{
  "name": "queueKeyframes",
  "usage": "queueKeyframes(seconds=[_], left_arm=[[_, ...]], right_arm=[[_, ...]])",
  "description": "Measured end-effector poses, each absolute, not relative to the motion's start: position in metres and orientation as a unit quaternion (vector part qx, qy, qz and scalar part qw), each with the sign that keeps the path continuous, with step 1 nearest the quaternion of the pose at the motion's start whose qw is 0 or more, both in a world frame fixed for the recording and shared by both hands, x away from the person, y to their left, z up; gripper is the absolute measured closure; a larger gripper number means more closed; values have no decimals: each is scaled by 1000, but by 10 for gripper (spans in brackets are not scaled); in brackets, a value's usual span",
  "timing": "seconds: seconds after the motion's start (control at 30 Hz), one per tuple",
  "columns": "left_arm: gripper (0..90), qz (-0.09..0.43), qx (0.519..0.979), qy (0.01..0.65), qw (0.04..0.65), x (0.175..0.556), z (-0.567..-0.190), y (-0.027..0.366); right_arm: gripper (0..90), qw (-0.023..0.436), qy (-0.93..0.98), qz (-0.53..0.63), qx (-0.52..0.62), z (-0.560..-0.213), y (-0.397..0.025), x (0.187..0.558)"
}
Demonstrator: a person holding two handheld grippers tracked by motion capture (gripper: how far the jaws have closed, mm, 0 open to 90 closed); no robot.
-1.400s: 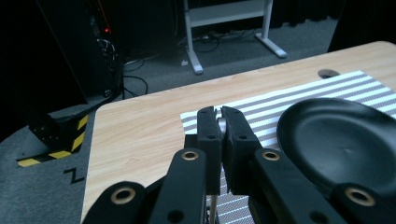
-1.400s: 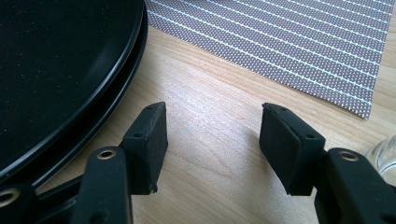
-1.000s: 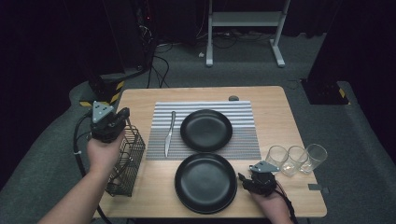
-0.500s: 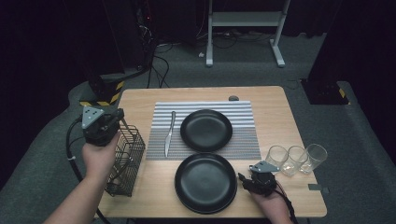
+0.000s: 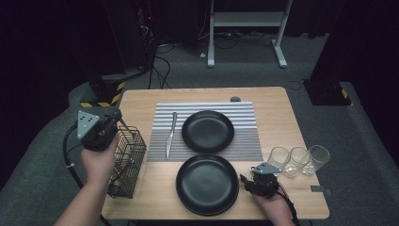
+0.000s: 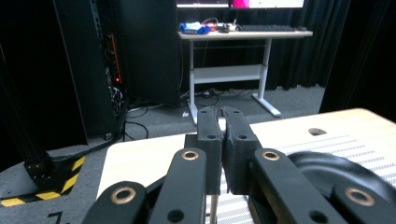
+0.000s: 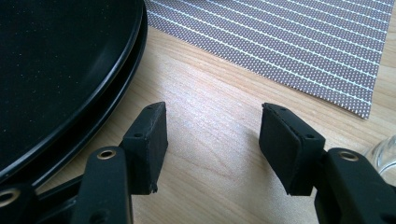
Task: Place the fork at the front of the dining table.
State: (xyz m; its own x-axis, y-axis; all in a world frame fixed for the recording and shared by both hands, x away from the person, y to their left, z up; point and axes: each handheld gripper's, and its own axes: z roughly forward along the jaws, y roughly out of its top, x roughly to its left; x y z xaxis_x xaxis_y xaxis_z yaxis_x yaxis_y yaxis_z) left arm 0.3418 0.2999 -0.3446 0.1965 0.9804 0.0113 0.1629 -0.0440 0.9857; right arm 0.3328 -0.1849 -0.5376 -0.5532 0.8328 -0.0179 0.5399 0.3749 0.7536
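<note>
My left gripper [image 5: 113, 117] is held in the air over the table's left edge, just behind a black wire basket [image 5: 126, 162]. In the left gripper view its jaws [image 6: 222, 119] are shut with nothing between them. My right gripper [image 5: 245, 181] rests low at the table's front right, beside the near black plate [image 5: 207, 183]. Its jaws [image 7: 212, 126] stand open over bare wood, with that plate's rim [image 7: 93, 74] just left of them. A second black plate [image 5: 207, 131] sits on the striped mat [image 5: 244, 141]. A table knife [image 5: 170, 134] lies on the mat's left part.
Three clear glasses [image 5: 299, 160] stand in a row at the right, close behind my right gripper; one glass [image 7: 385, 154] shows at the right edge of the right gripper view. A small dark hole [image 5: 235, 99] marks the table's far edge. Beyond the table stand a desk frame and cables.
My left gripper has moved left, from above the basket's far end to the table's left edge. The right gripper has stayed where it was.
</note>
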Motion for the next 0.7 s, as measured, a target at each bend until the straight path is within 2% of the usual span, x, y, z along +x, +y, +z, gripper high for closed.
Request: queueKeyframes(seconds=[0.4,0.7], left_arm=[[865,438,578,458,513,328,-351,302],[864,423,599,425,531,322,-352,304]], right_arm=[[418,203,804,361,427,-538,-185,333],[418,203,804,361,427,-538,-185,333]])
